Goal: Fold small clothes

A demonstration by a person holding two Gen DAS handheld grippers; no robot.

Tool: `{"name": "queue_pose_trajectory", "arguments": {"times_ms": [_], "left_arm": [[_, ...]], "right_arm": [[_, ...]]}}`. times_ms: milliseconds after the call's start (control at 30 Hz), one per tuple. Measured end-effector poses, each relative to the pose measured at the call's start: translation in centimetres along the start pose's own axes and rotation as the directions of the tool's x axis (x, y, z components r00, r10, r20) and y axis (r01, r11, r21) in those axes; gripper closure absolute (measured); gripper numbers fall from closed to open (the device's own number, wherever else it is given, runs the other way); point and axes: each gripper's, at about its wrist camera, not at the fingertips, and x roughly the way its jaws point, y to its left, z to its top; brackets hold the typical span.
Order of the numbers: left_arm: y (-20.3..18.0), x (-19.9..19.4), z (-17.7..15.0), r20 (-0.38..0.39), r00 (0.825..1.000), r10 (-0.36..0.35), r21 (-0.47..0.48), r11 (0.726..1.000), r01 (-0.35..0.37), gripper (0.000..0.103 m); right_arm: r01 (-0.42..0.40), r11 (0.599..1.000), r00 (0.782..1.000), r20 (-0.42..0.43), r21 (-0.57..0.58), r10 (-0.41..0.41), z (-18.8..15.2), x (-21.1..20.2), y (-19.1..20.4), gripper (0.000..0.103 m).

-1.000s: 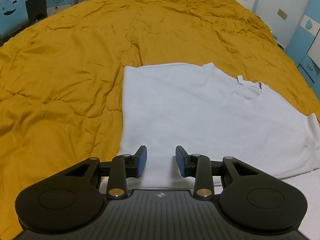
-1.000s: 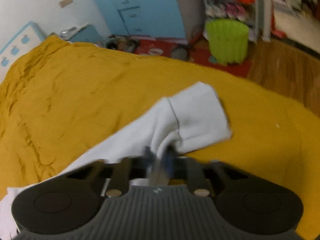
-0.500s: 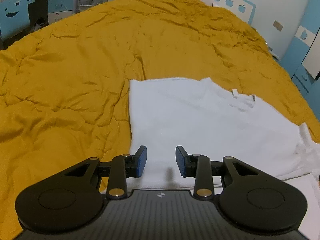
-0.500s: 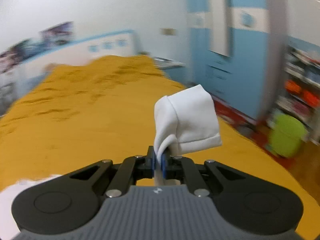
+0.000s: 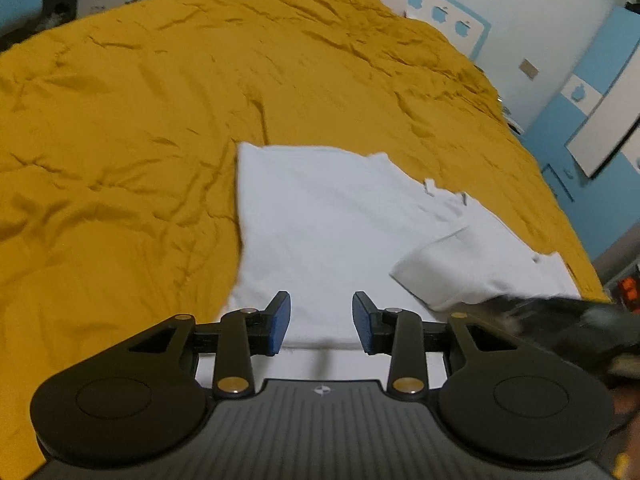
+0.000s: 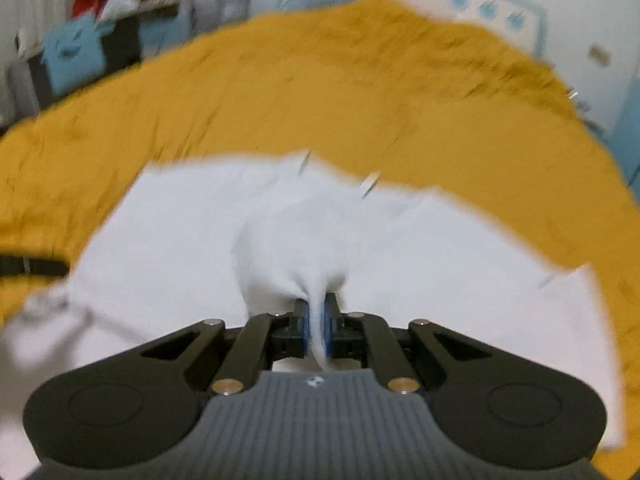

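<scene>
Left wrist view: white t-shirt (image 5: 332,220) lies flat on the mustard-yellow quilt (image 5: 140,128), its left side already folded in to a straight edge. Neck label shows at the collar, upper right of the shirt. Left gripper (image 5: 321,322) hangs over the shirt's near hem, blue pads (image 5: 280,320) apart with nothing between them, only white cloth below. Jaws are partly open and opening a little. At the right, the sleeve (image 5: 444,268) is lifted off the body and doubled over it, in toward the middle. The right gripper (image 5: 560,320) comes in behind it as a dark blurred shape at the right edge; its jaws can't be read from here. Blue cabinet (image 5: 600,120) and white wall stand beyond the bed.

Right wrist view: heavy motion blur. Right gripper (image 6: 316,328) is clamped tight on a pinch of white sleeve cloth (image 6: 296,248), fabric squeezed between the blue pads and bunching up above them. The rest of the shirt spreads flat below and to both sides on the quilt. A blurred dark strip sits at the left edge; can't tell what it is.
</scene>
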Motion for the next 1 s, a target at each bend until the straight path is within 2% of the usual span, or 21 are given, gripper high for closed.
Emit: {"name": "queue_pose_trajectory", "arguments": {"times_ms": [67, 133, 167, 233, 300, 333, 467, 567, 633, 733, 833, 867, 900, 1000], "left_arm": [[-0.2, 0.3, -0.2, -0.008, 1.000, -0.023, 0.013, 1.000, 0.023, 0.056], [-0.4, 0.6, -0.3, -0.015, 0.998, -0.055, 0.007, 0.998, 0.055, 0.054], [-0.6, 0.9, -0.3, -0.019, 0.997, -0.074, -0.007, 0.997, 0.074, 0.053], [-0.4, 1.2, -0.3, -0.025, 0.991, -0.131, -0.054, 0.990, 0.129, 0.050], [-0.2, 1.4, -0.3, -0.028, 0.984, -0.175, -0.097, 0.980, 0.172, 0.047], [-0.1, 1.5, -0.2, -0.029, 0.980, -0.195, -0.115, 0.975, 0.191, 0.047], [0.1, 2.2, 0.1, -0.033, 0.961, -0.274, -0.195, 0.945, 0.262, 0.040], [-0.2, 3.4, 0.5, -0.048, 0.940, -0.337, -0.251, 0.915, 0.315, 0.037], [-0.8, 4.6, 0.9, -0.063, 0.925, -0.376, -0.277, 0.897, 0.345, 0.034], [-1.6, 6.3, 1.1, -0.077, 0.908, -0.413, -0.330, 0.870, 0.367, 0.034], [-2.2, 7.2, 1.2, -0.063, 0.898, -0.435, -0.376, 0.844, 0.383, 0.034], [-2.4, 7.3, 1.3, -0.060, 0.900, -0.433, -0.377, 0.844, 0.381, 0.034], [-2.6, 7.3, 1.4, -0.055, 0.903, -0.427, -0.375, 0.847, 0.377, 0.034], [-2.7, 7.1, 1.6, -0.039, 0.903, -0.427, -0.384, 0.841, 0.381, 0.034]], "right_arm": [[-0.016, 1.000, 0.999, -0.034, -0.003, 0.016, -1.3, 1.1, 0.7, 0.100], [-0.039, 0.999, 0.997, -0.067, 0.016, 0.040, -2.0, 1.8, 0.6, 0.092], [-0.063, 0.998, 0.994, -0.084, 0.025, 0.065, -2.2, 2.1, 0.4, 0.083], [-0.104, 0.994, 0.990, -0.094, 0.025, 0.106, -2.7, 1.6, 0.6, 0.080], [-0.136, 0.991, 0.986, -0.092, 0.018, 0.137, -3.0, 1.0, 0.7, 0.069], [-0.175, 0.984, 0.980, -0.093, 0.037, 0.178, -3.0, 0.6, 0.3, 0.067], [-0.254, 0.960, 0.962, -0.070, 0.119, 0.263, -3.4, -0.9, -1.1, 0.067], [-0.293, 0.938, 0.953, -0.023, 0.187, 0.302, -3.6, -2.6, -2.6, 0.064], [-0.291, 0.933, 0.955, 0.006, 0.210, 0.296, -3.7, -3.6, -3.4, 0.060], [-0.282, 0.932, 0.959, 0.039, 0.228, 0.281, -3.9, -4.4, -4.4, 0.059], [-0.220, 0.935, 0.975, 0.079, 0.279, 0.206, -4.0, -4.8, -5.7, 0.060], [-0.190, 0.936, 0.981, 0.082, 0.297, 0.173, -3.9, -4.5, -6.0, 0.066], [-0.154, 0.938, 0.988, 0.076, 0.312, 0.137, -3.7, -4.1, -6.3, 0.076], [-0.094, 0.939, 0.995, 0.072, 0.330, 0.074, -2.9, -2.2, -6.8, 0.082]]}}
